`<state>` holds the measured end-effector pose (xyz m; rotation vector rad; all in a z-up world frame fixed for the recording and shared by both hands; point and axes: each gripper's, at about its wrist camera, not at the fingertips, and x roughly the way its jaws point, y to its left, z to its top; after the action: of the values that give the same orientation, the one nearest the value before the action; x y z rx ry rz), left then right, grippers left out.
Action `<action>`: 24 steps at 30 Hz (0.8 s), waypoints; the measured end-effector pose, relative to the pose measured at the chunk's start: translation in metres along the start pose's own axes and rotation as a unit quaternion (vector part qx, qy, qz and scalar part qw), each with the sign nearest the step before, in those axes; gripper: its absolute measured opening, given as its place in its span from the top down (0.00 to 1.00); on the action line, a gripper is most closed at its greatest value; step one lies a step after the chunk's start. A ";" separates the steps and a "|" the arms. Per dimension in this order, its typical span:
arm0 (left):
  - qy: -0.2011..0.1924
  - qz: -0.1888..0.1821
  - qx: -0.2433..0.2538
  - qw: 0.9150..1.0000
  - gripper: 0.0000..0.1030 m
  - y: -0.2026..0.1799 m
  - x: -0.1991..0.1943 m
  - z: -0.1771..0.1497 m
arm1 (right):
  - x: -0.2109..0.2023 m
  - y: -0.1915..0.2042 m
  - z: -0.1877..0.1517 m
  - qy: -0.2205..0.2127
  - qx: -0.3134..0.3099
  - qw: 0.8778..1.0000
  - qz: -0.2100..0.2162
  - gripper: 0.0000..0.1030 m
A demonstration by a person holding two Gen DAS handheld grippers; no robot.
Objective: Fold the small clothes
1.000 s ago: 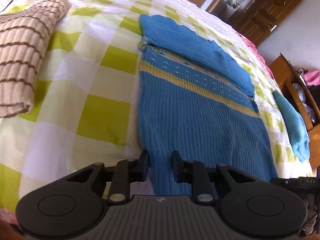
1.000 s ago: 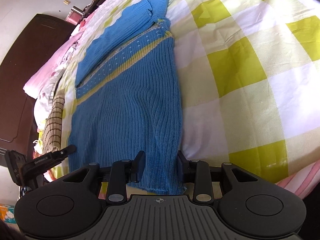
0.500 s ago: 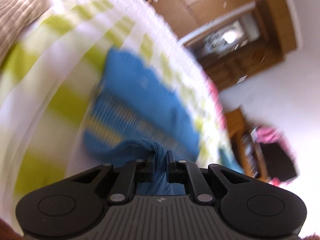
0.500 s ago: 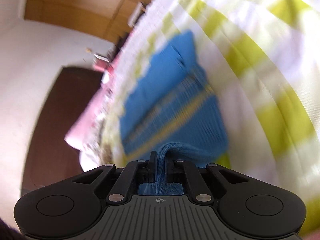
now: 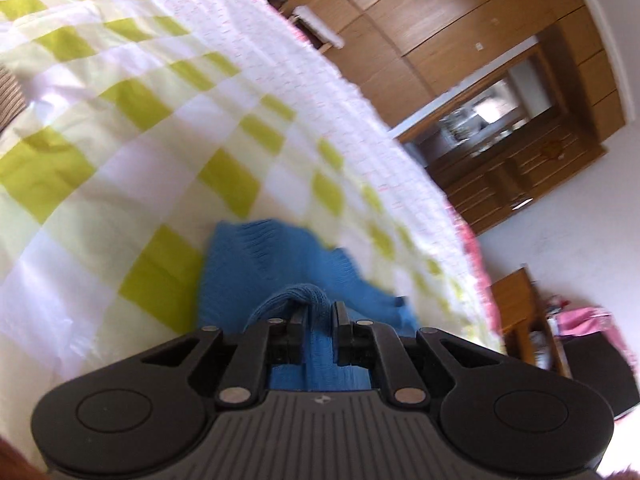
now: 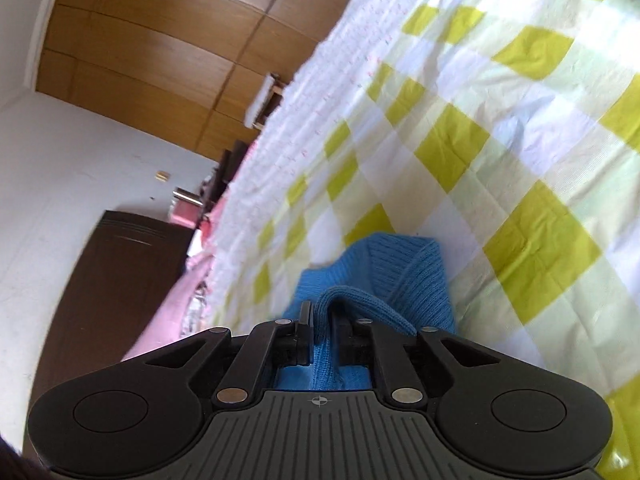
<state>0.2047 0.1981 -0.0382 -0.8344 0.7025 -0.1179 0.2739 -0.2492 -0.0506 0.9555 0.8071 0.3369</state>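
A blue knitted sweater point(image 5: 256, 248) lies on the green-and-white checked bedspread point(image 5: 120, 140). In the left wrist view my left gripper point(image 5: 319, 316) is shut on a bunched fold of its hem, lifted over the rest of the garment. The right wrist view shows the same blue sweater point(image 6: 404, 264) on the bedspread point(image 6: 480, 120). There my right gripper point(image 6: 322, 316) holds another bunch of the hem between its pads, and its jaws are opening slightly. Most of the sweater's body is hidden beneath both grippers.
A brown striped garment point(image 5: 8, 96) shows at the left edge of the bed. Wooden wardrobe doors point(image 5: 440, 12) stand beyond the bed, a wooden cabinet point(image 5: 516, 312) to its right. A dark cabinet point(image 6: 108, 280) and pink bedding point(image 6: 168, 312) flank the bed's left side.
Both grippers closed on the sweater's hem and carried it forward over the garment toward its collar end. The flat sweater body and yellow stripe are now covered.
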 end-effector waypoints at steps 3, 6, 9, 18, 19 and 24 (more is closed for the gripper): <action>-0.007 0.007 -0.011 1.000 0.81 0.011 0.001 -0.002 | 0.013 -0.008 0.003 0.009 0.022 1.000 0.005 0.85; -0.021 0.010 -0.018 1.000 0.75 0.016 -0.004 0.001 | 0.012 -0.012 0.006 0.002 0.038 0.999 0.015 0.73; -0.037 0.028 -0.013 0.999 0.74 0.016 -0.008 0.004 | 0.006 -0.009 0.009 -0.009 0.028 1.000 0.011 0.62; -0.070 0.057 0.048 0.995 0.73 -0.001 -0.034 -0.013 | -0.011 0.009 0.002 -0.023 -0.032 0.999 -0.020 0.60; -0.072 0.053 0.061 0.994 0.73 -0.006 -0.039 -0.017 | -0.012 0.011 -0.001 -0.022 -0.043 0.998 -0.026 0.60; -0.045 0.048 0.145 0.987 0.69 -0.031 -0.040 -0.047 | -0.010 0.019 -0.022 -0.002 -0.100 0.993 -0.056 0.60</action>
<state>0.1502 0.1615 -0.0169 -0.5229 0.6211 -0.0913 0.2526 -0.2311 -0.0375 0.7200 0.8042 0.3130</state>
